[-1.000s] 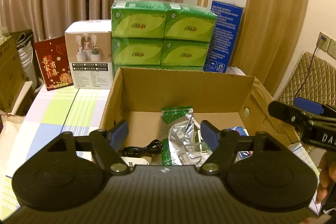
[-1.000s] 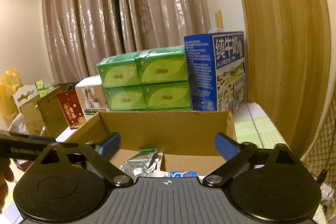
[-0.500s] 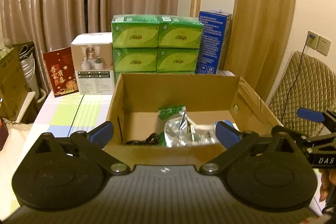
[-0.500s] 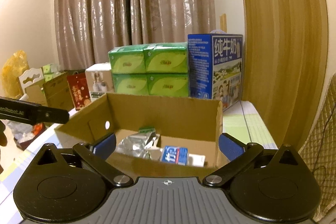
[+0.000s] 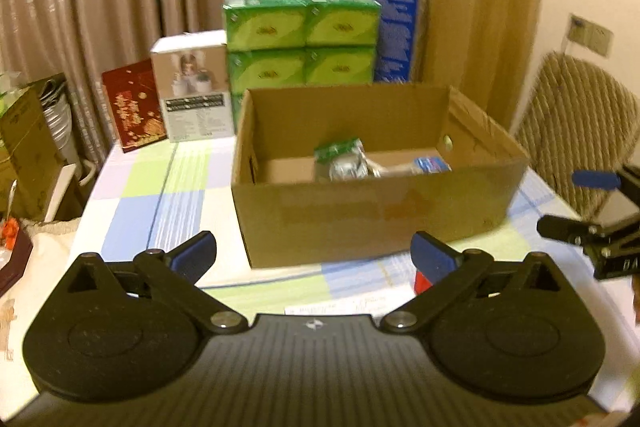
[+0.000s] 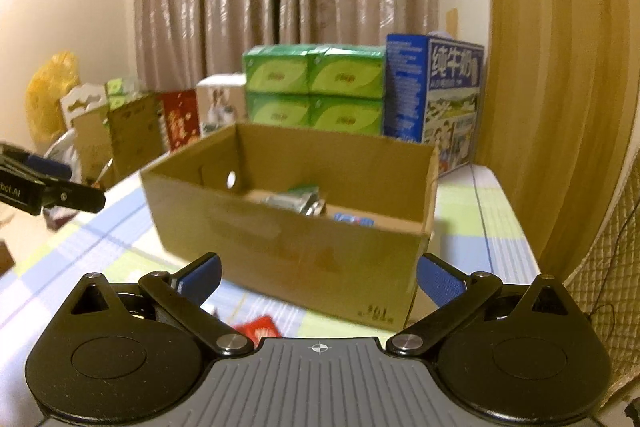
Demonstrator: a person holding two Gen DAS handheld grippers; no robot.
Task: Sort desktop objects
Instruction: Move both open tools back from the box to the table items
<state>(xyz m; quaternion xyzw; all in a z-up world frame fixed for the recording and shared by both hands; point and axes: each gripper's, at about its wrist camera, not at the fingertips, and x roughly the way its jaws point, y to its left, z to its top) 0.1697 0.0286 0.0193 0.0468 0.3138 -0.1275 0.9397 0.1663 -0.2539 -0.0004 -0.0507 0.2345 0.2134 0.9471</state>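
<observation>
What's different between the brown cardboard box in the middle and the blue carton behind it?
The cardboard box is plain brown, wide and low, open at the top with items inside. The blue carton is printed with writing and a picture, stands taller and narrower, and looks closed. The box sits nearer the cameras; the carton stands behind its far corner. Both rest on the checked tablecloth.

Cardboard box [image 5: 376,215] wall hides (blurred) silver pouch's [image 5: 348,169] base

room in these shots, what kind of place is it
Probably a room in a home: full-length curtains, a table under a checked cloth stacked with green tissue packs, and a quilted chair beside it.
</observation>
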